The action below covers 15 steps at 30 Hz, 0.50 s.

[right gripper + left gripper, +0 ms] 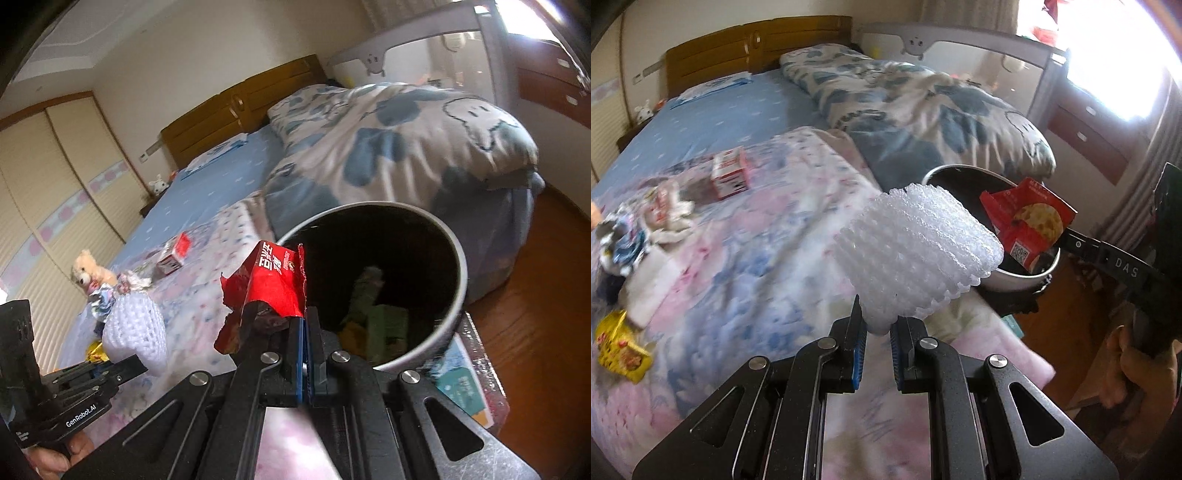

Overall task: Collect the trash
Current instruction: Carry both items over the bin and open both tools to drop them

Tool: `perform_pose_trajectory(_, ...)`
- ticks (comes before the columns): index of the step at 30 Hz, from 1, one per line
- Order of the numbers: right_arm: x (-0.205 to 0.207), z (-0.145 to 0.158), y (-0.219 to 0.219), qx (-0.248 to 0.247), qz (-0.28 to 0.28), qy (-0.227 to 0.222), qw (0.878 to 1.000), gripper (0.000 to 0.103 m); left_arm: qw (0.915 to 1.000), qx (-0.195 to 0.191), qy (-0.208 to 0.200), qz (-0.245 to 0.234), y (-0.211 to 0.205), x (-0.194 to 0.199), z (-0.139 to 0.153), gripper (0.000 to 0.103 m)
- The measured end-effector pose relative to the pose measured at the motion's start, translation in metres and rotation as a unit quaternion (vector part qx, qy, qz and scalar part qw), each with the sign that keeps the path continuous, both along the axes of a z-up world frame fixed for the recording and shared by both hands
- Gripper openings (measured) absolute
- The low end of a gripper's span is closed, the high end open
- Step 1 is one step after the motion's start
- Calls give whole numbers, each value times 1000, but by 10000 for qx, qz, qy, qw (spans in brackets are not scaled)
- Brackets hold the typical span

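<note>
1. Bed (713, 110): fills the left and centre of both views. Blue sheet, pink floral blanket, and a rolled blue-and-white quilt (388, 136) at upper right. It serves as the surface carrying the uncollected trash.

2. Trash bin (456, 258): round, pale rim, dark inside, standing off the bed's edge at centre right. The right wrist view looks into it and shows green and yellow scraps at the bottom; the left wrist view shows only its rim and far wall.

3. Foam fruit net (916, 251): white mesh sleeve, centre of the left wrist view. The left gripper (878, 332) has its jaws clamped on the lower end, the net fanning upward toward the bin, apparently carried there for dropping.

4. Red snack wrapper (273, 288): torn, pinched at its lower edge by the right gripper (304, 350), jaws squeezed nearly together. It hangs at the bin's near rim, seemingly about to be let go inside.

5. Remaining litter, left side of the left wrist view: red-and-white carton (729, 177), crumpled wrappers (635, 229), yellow packet (620, 350). All lie on the blanket, well apart from the bin.

6. Teddy bear (88, 273): seen only in the right wrist view, at mid left.
</note>
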State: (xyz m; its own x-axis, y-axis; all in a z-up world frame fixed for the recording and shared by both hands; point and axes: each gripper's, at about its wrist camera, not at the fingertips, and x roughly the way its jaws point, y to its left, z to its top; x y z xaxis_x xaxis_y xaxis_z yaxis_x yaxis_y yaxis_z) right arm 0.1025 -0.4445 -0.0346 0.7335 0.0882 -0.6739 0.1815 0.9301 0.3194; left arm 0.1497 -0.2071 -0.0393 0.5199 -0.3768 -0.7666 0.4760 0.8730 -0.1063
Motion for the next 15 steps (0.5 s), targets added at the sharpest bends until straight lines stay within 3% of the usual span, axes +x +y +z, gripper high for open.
perform_pose_trajectory(15, 2, 0, -49, -96, -367, 125, 9992, 1, 9986, 257, -44, -459, -76, 20, 2, 11)
